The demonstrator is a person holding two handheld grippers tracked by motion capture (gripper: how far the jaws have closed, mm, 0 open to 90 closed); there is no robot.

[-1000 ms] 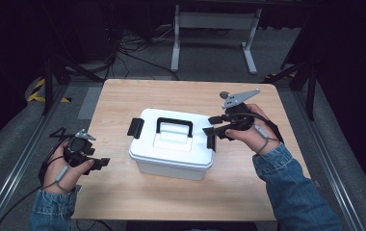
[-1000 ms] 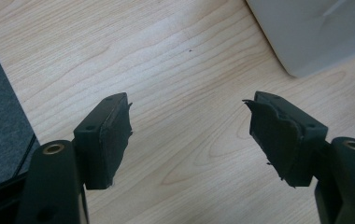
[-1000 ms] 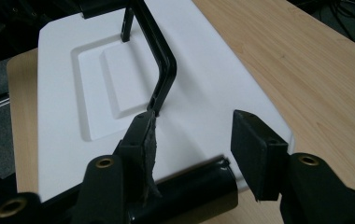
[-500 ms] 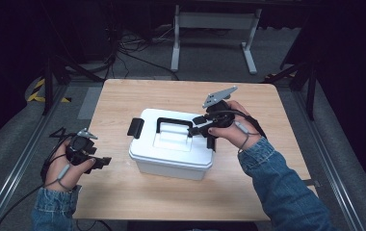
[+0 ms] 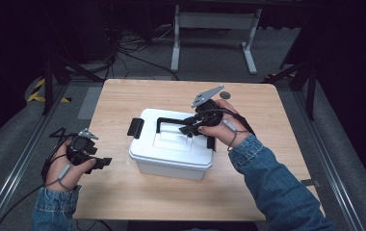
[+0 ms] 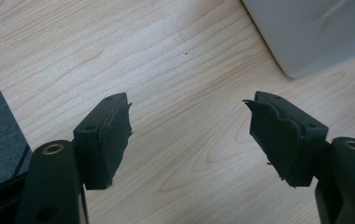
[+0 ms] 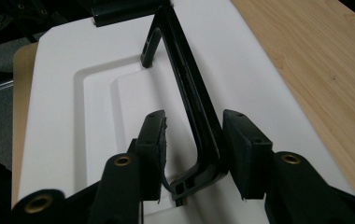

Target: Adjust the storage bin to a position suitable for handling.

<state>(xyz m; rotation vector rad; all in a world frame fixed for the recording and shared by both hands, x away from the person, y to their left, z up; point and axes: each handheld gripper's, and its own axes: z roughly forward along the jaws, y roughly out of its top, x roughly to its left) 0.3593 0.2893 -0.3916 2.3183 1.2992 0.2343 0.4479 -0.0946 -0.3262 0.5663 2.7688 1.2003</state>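
A white lidded box (image 5: 171, 156) with a black carry handle (image 5: 169, 121) sits in the middle of the wooden table (image 5: 123, 96). My right gripper (image 5: 189, 130) is over the lid at the handle's right end. In the right gripper view its jaws stand open on either side of the raised handle (image 7: 187, 88), with the left pad apart from it, above the white lid (image 7: 59, 93). My left gripper (image 5: 105, 162) is open, low over bare wood left of the box. In the left gripper view nothing is between its jaws (image 6: 189, 130), and the box's corner (image 6: 315, 32) is at the top right.
Black latches sit at the box's left end (image 5: 135, 127) and right end (image 5: 211, 143). A small dark round thing (image 5: 225, 95) lies at the table's far side. Beyond the table a metal stand (image 5: 215, 29) and cables are on the floor.
My right gripper has moved left from the box's right end onto the lid, and its jaws now straddle the handle. The left gripper has hardly moved.
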